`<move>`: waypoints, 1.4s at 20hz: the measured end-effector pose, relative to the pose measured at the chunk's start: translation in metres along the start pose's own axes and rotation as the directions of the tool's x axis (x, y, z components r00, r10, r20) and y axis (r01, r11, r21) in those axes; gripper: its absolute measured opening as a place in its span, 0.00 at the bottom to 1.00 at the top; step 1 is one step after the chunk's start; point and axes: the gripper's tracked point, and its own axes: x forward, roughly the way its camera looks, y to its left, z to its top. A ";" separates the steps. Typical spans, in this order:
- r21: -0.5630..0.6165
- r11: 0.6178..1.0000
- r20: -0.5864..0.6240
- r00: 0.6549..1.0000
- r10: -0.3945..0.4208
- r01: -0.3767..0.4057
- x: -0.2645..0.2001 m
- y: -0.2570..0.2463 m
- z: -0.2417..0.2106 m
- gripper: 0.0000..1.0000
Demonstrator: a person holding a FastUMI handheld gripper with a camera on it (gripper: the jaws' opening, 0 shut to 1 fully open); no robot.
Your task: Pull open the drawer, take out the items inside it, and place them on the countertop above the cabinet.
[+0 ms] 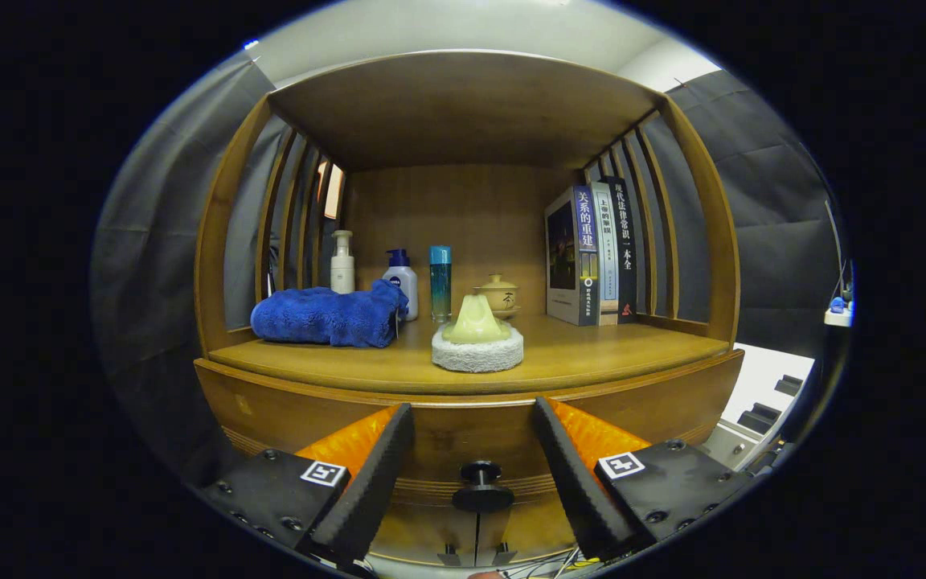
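Presently, tongs (475, 474): released, fingers spread wide and grasping nothing, each finger standing off to one side of the drawer knob.
Knob (481, 485): a dark round pull on the drawer front, sitting between the two fingers and just ahead of them, centred in the gap.
Drawer (463, 438): its wooden front lies flush with the cabinet face, so it reads as shut; what is inside is hidden.
Turning relation: the knob lies straight forward of the tongs, its stem pointing out toward them, so closing the fingers would meet it from both sides.
Pose: the tongs are held level and square to the cabinet front, below the counter edge.
Counter (608, 354): above the drawer it carries a folded blue towel (326, 316), a pale cone-shaped piece on a white round pad (477, 342), a pump bottle (342, 263), a lotion bottle (401, 280), a teal bottle (440, 281), a small lidded pot (498, 294) and upright books (592, 253).
Stage: a shut drawer fits either items waiting inside or already set out above.
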 end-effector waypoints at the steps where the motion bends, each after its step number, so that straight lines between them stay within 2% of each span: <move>1: 0.000 1.000 -0.001 1.000 0.001 -0.001 0.001 0.001 0.000 0.98; 9: -0.001 1.000 -0.003 1.000 0.006 -0.006 0.002 0.003 0.000 0.98; 14: 0.002 1.000 0.049 0.999 0.015 -0.015 -0.014 0.005 0.024 0.98; 23: 0.071 0.996 0.095 0.994 0.050 -0.057 -0.106 0.002 0.080 0.98; 28: 0.020 0.995 0.099 0.991 0.092 -0.094 -0.171 -0.004 0.104 0.98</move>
